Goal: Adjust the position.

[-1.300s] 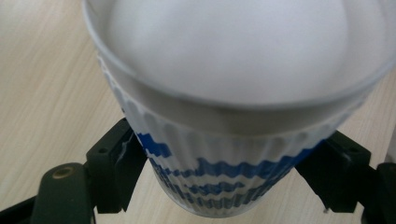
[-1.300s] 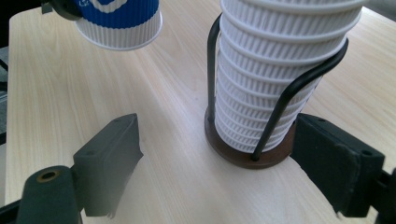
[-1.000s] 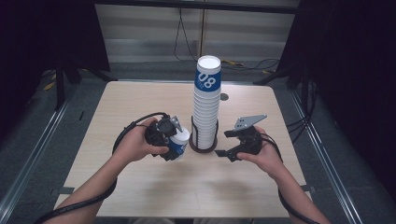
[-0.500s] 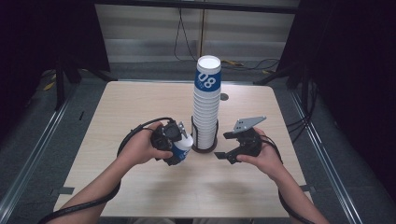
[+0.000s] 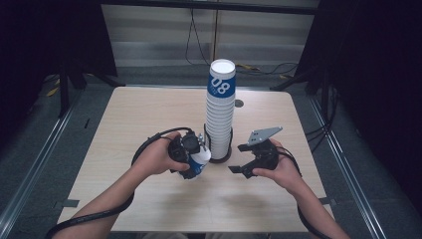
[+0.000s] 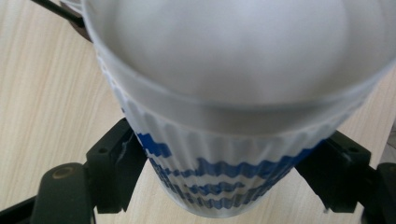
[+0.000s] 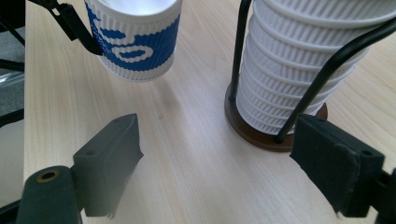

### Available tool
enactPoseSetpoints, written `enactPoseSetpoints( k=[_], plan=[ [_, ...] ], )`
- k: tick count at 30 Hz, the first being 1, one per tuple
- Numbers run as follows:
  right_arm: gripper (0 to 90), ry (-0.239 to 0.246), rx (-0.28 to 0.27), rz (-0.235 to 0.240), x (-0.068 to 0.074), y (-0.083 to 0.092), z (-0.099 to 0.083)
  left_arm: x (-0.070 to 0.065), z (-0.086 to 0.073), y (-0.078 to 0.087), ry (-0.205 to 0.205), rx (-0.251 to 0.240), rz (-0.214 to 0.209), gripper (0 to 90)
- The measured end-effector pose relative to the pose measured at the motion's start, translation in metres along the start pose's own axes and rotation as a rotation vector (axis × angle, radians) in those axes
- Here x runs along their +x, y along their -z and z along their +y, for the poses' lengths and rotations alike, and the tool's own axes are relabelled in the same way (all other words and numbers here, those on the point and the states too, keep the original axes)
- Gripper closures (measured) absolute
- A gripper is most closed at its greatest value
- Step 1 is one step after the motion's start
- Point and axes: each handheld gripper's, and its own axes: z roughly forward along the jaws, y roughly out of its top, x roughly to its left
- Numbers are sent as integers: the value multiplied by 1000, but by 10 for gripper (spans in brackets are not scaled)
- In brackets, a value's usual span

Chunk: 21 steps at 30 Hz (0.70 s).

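A white ribbed paper cup (image 5: 198,163) with a blue band is clamped in my left gripper (image 5: 190,159), just left of the stand and tilted, a little above the table. In the left gripper view both black pads (image 6: 116,170) press on the cup (image 6: 233,154) sides. A tall stack of the same cups (image 5: 220,114) stands in a black wire holder on a round brown base (image 5: 219,158). My right gripper (image 5: 243,158) hangs open right of the stand, nothing between its fingers. In the right gripper view its gripper (image 7: 233,172) faces the stack (image 7: 303,65) and the held cup (image 7: 137,39).
The light wooden table (image 5: 149,114) has bare room behind and in front of the stand. Metal rails (image 5: 40,149) run along both sides of the table, and cables (image 5: 199,45) lie on the floor beyond its far edge.
My left hand has carried the cup slightly toward the near edge and lower, and the cup tilts more. The right hand has kept still.
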Motion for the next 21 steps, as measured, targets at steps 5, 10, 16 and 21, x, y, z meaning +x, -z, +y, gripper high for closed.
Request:
enactPoseSetpoints(
  k=[5,10,16,21],
  plan=[
    [150,3,4,8,2,-1,2,-1,4,-4,-19,21,-6,215],
    [151,14,3,25,3,-4,4,-3,10,-9,-23,30,-11,215],
    [152,25,13,43,4,-7,5,-5,13,-12,-35,42,-18,214],
    [150,28,18,58,5,-8,8,-7,16,-14,-50,61,-16,215]
  ],
)
